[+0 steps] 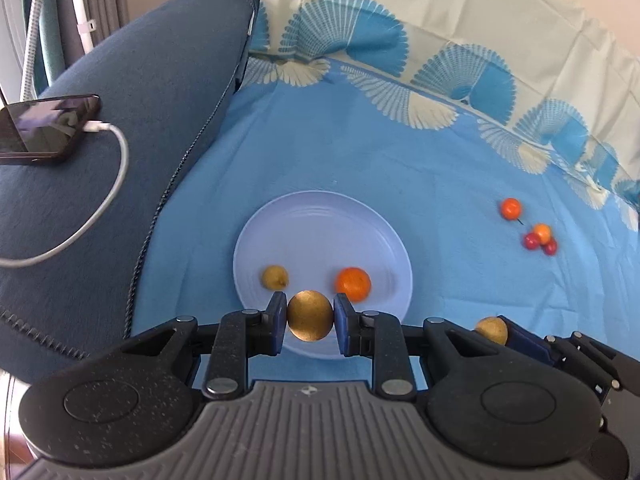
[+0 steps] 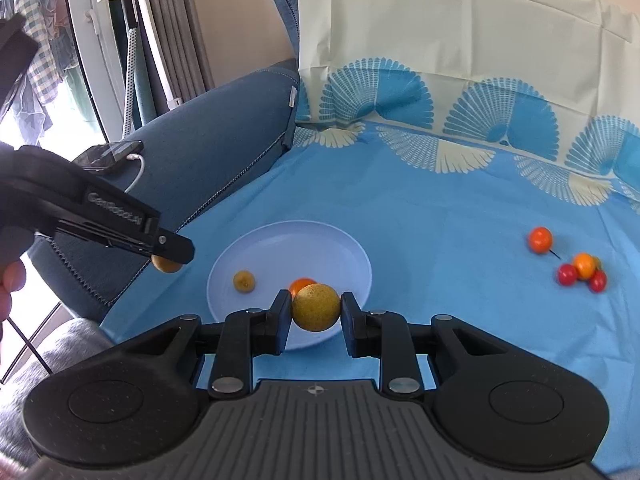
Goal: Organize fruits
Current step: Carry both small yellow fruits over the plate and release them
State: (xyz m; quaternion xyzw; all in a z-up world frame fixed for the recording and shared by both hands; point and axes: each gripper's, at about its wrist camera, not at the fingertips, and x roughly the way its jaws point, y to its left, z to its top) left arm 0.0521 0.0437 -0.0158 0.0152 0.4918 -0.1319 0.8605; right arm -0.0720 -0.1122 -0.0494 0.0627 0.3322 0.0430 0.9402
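Two grippers were each clamped on a small round fruit. At the lower centre of the left wrist view, the left gripper (image 1: 310, 316) held a golden-brown fruit (image 1: 310, 316) between its blue pads, over the near rim of a pale plate (image 1: 320, 216). The right gripper (image 2: 316, 307), at the lower centre of its own view, pinched a yellow-green fruit (image 2: 316, 307) above the same plate's near right edge. On the plate lay a small yellow fruit (image 1: 275, 277) to the left and an orange fruit (image 1: 353, 283) to the right, apart from one another. Further right on the blue cloth (image 1: 440, 168) sat a lone orange-red fruit (image 1: 511, 209), and just below it a touching cluster of small fruits (image 1: 540, 239), red and orange. At the left edge, a phone (image 1: 44, 128) with a white cable (image 1: 116, 184) rested on a dark blue cushion (image 1: 160, 80).
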